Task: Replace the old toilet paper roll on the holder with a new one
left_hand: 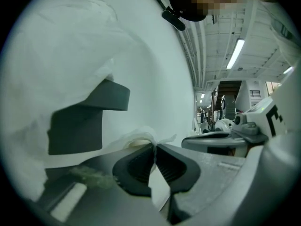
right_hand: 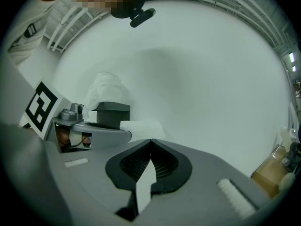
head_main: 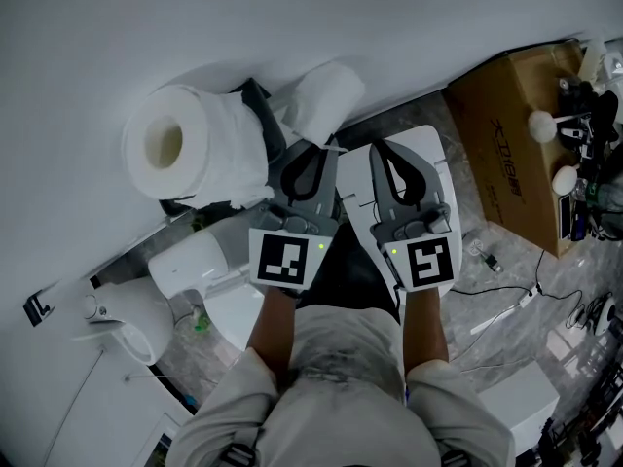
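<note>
A full white toilet paper roll (head_main: 209, 134) sat on a dark grey wall-mounted holder (head_main: 255, 100) against the plain white wall (head_main: 292, 17), its hollow core facing the head camera. A loose, crumpled white tail of tissue (head_main: 326, 95) reached from the roll to the right, across the holder. The left hand-held gripper (head_main: 316, 149) pointed at the holder from below, and its jaws were nearly together, pinching a thin fold of that tissue tail (left_hand: 141, 136) between the tips. In the left gripper view the roll (left_hand: 70, 55) filled most of the frame, with the holder (left_hand: 75, 126) just under it and close to the left hand-held gripper (left_hand: 154, 145). The right hand-held gripper (head_main: 380, 147) lay just beside the left one, pointing the same way, over a flat white surface (head_main: 433, 154) that I could not identify. Its jaws were fully closed with nothing between them, and the right gripper view showed only bare wall past the right hand-held gripper (right_hand: 151, 140). That view also caught the roll (right_hand: 106, 91), the holder (right_hand: 111, 112) and the tissue tail (right_hand: 141, 126) off to its left, beyond the other tool. A brown cardboard box (head_main: 506, 154) stood on the grey marbled floor (head_main: 506, 280) at the right, well apart from the roll.
</note>
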`<state>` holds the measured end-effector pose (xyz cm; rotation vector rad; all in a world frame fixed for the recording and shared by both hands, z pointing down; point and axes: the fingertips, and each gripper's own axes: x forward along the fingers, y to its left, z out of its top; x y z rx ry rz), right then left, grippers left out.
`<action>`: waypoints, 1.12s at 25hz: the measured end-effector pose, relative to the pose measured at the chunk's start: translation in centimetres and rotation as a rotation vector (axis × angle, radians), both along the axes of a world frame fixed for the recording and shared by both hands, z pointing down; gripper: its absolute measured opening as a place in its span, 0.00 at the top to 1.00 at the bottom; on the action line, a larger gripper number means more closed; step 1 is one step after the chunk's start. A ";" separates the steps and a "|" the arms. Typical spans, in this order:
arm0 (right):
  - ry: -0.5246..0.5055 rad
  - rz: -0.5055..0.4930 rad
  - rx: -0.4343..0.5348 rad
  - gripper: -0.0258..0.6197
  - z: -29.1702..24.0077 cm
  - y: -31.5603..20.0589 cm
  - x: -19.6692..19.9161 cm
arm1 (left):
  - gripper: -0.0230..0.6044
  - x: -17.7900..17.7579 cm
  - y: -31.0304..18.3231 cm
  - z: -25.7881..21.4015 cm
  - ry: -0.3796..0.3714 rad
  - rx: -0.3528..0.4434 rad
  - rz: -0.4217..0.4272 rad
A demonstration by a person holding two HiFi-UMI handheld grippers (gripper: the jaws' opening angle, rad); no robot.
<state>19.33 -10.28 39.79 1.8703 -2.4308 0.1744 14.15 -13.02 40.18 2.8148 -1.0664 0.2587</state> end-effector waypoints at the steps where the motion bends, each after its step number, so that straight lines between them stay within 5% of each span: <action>1: 0.000 0.004 0.002 0.96 0.0 0.1 0.2 | 0.94 0.1 0.1 0.0 0.000 0.001 0.004; 18: 0.023 0.107 0.029 0.96 -2.5 4.7 2.4 | 0.94 2.3 4.2 -1.8 0.029 0.009 0.125; 28: 0.046 0.117 0.041 0.96 -4.2 8.0 0.8 | 0.94 0.7 7.4 -3.6 0.044 0.026 0.158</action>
